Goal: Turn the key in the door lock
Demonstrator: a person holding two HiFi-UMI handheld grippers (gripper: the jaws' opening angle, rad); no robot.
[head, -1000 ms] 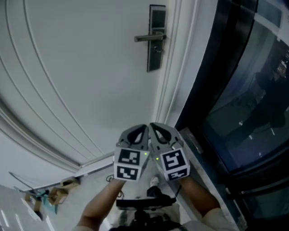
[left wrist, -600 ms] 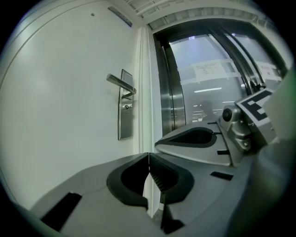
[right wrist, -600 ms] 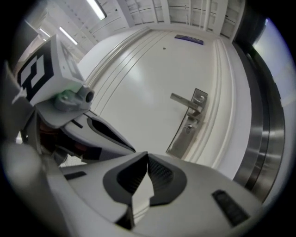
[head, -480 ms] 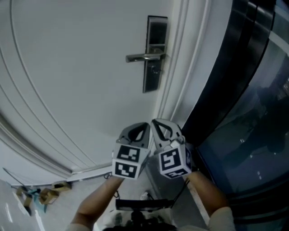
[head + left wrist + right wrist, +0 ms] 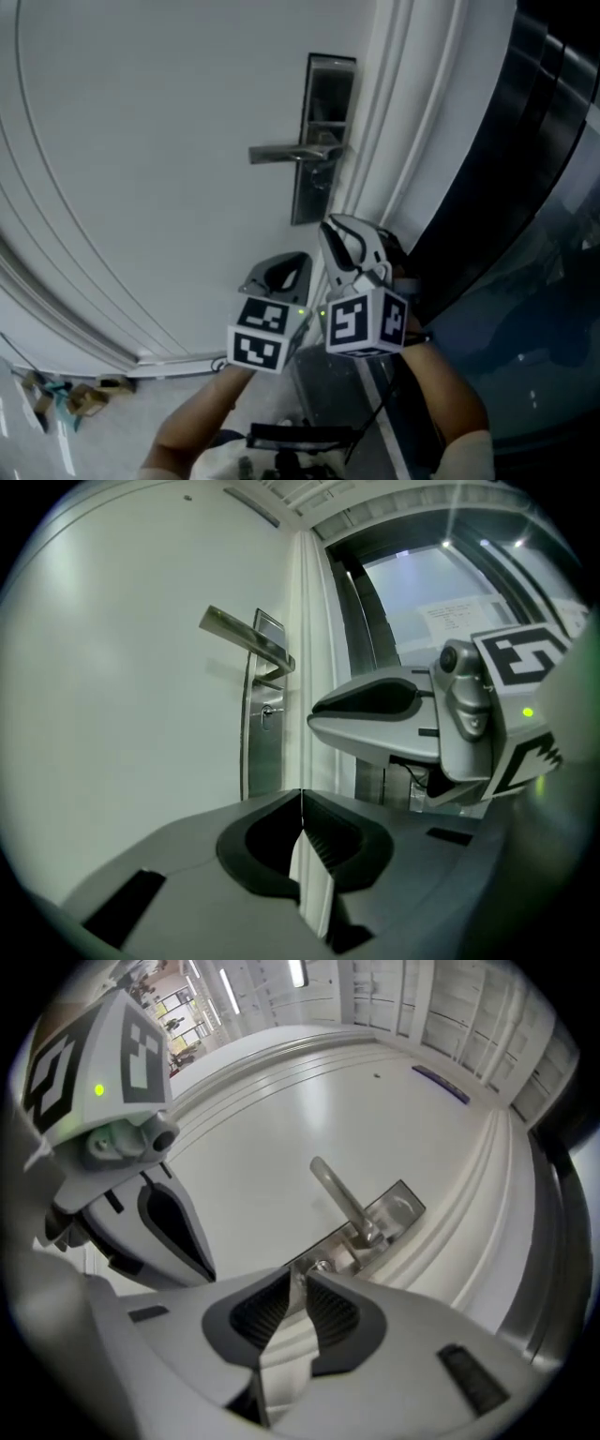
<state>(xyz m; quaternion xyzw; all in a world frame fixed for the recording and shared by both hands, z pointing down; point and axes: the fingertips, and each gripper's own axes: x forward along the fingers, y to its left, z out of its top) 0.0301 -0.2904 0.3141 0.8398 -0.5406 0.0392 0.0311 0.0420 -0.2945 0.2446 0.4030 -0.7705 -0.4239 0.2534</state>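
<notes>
A steel lock plate (image 5: 323,141) with a lever handle (image 5: 286,153) sits on the white door (image 5: 150,141). A small key or keyhole fitting (image 5: 267,712) shows under the handle, and again just past the right jaws as a key (image 5: 322,1266). My left gripper (image 5: 281,272) hangs below the plate, shut and empty (image 5: 301,794). My right gripper (image 5: 347,244) is rolled on its side closer to the plate's lower end. Its jaws are opening, a narrow gap between them and nothing in it (image 5: 298,1279).
The white door frame (image 5: 394,122) runs beside the lock, with a dark glass panel (image 5: 534,187) to its right. Scraps (image 5: 75,398) lie on the floor at lower left. The two grippers are side by side, nearly touching.
Both grippers have risen toward the lock plate. The right one has rolled onto its side and its jaws have parted slightly. The lock now sits lower and larger in view.
</notes>
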